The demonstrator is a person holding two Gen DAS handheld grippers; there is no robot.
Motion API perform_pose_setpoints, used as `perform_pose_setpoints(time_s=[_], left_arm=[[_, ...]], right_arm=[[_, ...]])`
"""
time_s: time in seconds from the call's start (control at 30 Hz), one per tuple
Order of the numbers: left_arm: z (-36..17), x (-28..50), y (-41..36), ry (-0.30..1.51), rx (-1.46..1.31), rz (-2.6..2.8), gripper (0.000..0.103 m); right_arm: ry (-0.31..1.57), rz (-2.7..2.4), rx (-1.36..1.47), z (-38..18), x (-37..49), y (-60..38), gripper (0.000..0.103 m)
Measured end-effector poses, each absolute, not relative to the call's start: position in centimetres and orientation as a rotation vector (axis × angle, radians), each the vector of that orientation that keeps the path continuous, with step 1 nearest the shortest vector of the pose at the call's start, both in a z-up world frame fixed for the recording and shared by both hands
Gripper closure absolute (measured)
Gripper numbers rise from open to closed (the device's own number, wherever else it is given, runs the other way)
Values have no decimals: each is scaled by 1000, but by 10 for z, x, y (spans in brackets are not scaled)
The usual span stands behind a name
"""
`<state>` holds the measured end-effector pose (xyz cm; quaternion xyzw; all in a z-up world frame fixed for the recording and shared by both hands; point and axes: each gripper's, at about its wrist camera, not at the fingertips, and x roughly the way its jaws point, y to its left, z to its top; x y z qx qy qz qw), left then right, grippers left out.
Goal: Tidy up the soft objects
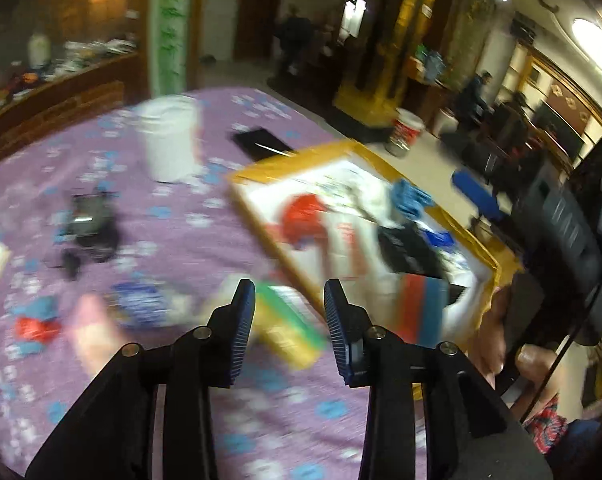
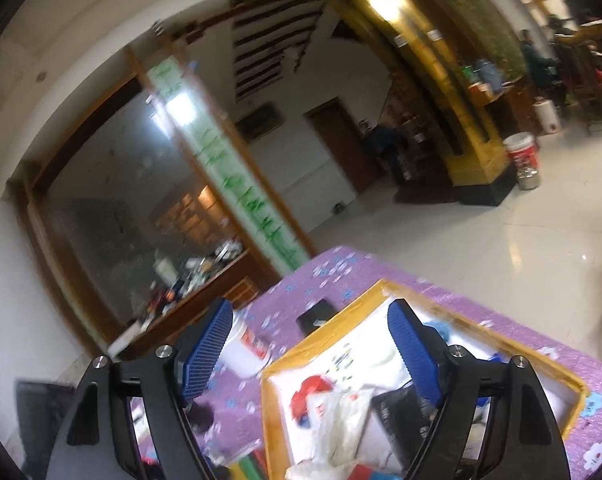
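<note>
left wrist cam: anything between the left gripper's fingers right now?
No. The left gripper has its fingers apart with nothing between them; a yellow-green packet lies on the purple tablecloth beneath.

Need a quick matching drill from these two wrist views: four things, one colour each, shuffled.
Things:
1. tablecloth
2. box rim
3. cup
4. right gripper pads

Colours:
A. white
B. blue
C. purple with pale flowers
D. yellow

Pairs: 1-C, 2-D, 3-A, 4-B
</note>
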<state>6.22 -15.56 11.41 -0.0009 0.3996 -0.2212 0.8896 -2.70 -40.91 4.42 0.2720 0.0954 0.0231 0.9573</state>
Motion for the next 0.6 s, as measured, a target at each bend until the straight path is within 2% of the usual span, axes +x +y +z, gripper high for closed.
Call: perform_pose_setpoints(time_s=[0.07,0.1,0.27,0.37,0.5,0.6], left_arm=[[116,60,-119,810,-59,-397,46],[115,59,-100,797,-83,-352,43],[98,66,-22,785,-88,-61,42],[76,85,17,825,-109,86,42],[41,108,55,886,-249,144,42],[29,114,58,886,-237,151,42]], right_arm=[[269,149,494,41,-14,-389,20],[317,205,437,39,-7,-373,20],[553,500,253,19,15,-297,21],[608,540,140,8,14,-269,21],[707,630,144,-5,15,-249,21],[795,677,150,-10,13,-233,21]])
